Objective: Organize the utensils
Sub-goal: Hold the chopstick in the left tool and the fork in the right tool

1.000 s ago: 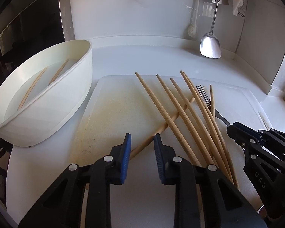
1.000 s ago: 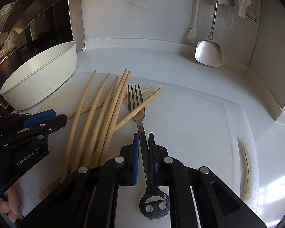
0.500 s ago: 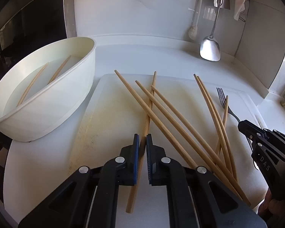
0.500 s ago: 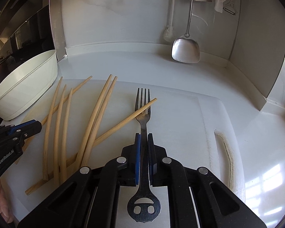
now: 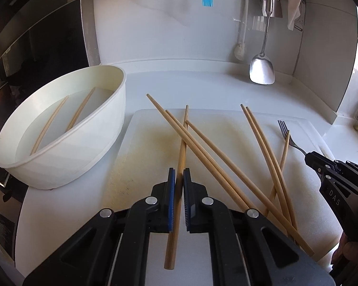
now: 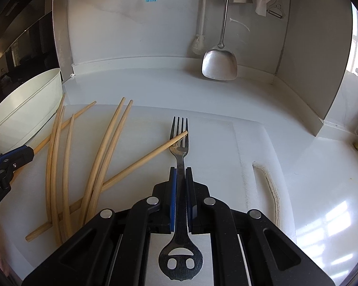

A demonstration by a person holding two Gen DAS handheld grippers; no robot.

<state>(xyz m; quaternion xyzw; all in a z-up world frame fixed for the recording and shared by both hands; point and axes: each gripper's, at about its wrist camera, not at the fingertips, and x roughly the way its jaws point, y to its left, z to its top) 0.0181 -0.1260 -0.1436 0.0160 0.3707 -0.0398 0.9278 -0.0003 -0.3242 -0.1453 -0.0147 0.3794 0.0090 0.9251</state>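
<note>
On the white cutting board (image 5: 140, 147) lay seven wooden chopsticks and one fork (image 6: 180, 143), with two more chopsticks (image 5: 66, 116) inside the white tub (image 5: 59, 162). One chopstick (image 5: 181, 147) sat clenched in the left gripper (image 5: 179, 181), whose jaws had just closed from a wider gap. The right gripper (image 6: 181, 178) stayed clamped on the fork's handle.

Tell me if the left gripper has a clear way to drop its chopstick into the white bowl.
Probably yes. The left gripper is shut on a chopstick, and the white bowl sits just left of it, its top open, with only two chopsticks inside.
</note>
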